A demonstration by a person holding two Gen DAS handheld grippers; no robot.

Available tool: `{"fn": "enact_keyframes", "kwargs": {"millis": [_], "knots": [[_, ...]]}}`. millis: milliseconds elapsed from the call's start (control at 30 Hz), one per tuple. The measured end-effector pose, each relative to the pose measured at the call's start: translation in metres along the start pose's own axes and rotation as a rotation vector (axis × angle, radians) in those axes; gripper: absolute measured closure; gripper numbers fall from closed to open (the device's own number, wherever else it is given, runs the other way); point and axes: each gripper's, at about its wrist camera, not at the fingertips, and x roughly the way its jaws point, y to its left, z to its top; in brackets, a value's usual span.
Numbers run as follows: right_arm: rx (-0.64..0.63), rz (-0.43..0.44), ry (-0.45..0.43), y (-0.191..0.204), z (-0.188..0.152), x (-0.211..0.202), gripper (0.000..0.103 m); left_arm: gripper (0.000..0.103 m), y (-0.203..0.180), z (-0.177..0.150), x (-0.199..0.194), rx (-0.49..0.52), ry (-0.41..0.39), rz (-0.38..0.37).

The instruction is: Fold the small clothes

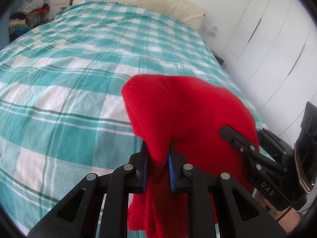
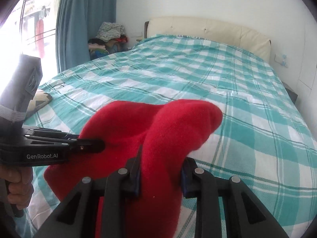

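Holding fuzzy red knit garment (image 1: 184, 107) up over teal-and-white checked bedspread (image 1: 65, 75): our left gripper (image 1: 157, 158) and right gripper (image 2: 161, 170) both pinch it, angled downward, side by side, fabric drooping below jaws.

Checked bedspread (image 1: 79, 79), cream headboard (image 2: 218, 29), blue curtain (image 2: 85, 19).

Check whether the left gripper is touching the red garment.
Touching. The left wrist view shows the left gripper with both blue pads pressed on a bunched fold of the red garment.
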Motion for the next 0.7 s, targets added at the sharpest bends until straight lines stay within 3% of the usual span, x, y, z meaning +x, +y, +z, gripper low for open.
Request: {"fn": "enact_keyframes", "kwargs": {"millis": [100, 200, 267, 367, 400, 467, 567, 633, 700], "knots": [[0.013, 0.034, -0.069, 0.002, 0.027, -0.017, 0.074, 0.087, -0.005, 0.015, -0.021, 0.021, -0.044, -0.003], [0.048, 0.073, -0.056, 0.000, 0.032, -0.014, 0.073, 0.083, -0.002, 0.006, -0.006, 0.036, 0.013, 0.014], [0.097, 0.102, 0.031, -0.007, 0.015, 0.001, 0.067, 0.071, 0.009, -0.018, 0.018, 0.025, 0.113, 0.050], [0.176, 0.110, 0.225, -0.022, -0.037, 0.026, 0.049, 0.070, 0.023, -0.065, 0.029, 0.048, 0.192, 0.171], [0.184, 0.100, 0.261, -0.028, -0.056, 0.024, 0.046, 0.067, 0.023, -0.078, 0.023, 0.071, 0.185, 0.209], [0.189, 0.071, 0.281, -0.037, -0.083, 0.006, 0.042, 0.036, 0.017, -0.097, 0.001, 0.122, 0.130, 0.287], [0.161, 0.022, 0.268, -0.039, -0.098, -0.038, 0.019, 0.000, -0.006, -0.116, -0.045, 0.215, -0.027, 0.385], [0.127, -0.017, 0.249, -0.034, -0.097, -0.071, 0.013, 0.000, -0.024, -0.122, -0.070, 0.275, -0.111, 0.443], [0.101, -0.049, 0.237, -0.027, -0.095, -0.104, 0.010, 0.000, -0.038, -0.125, -0.088, 0.295, -0.128, 0.482]]}}
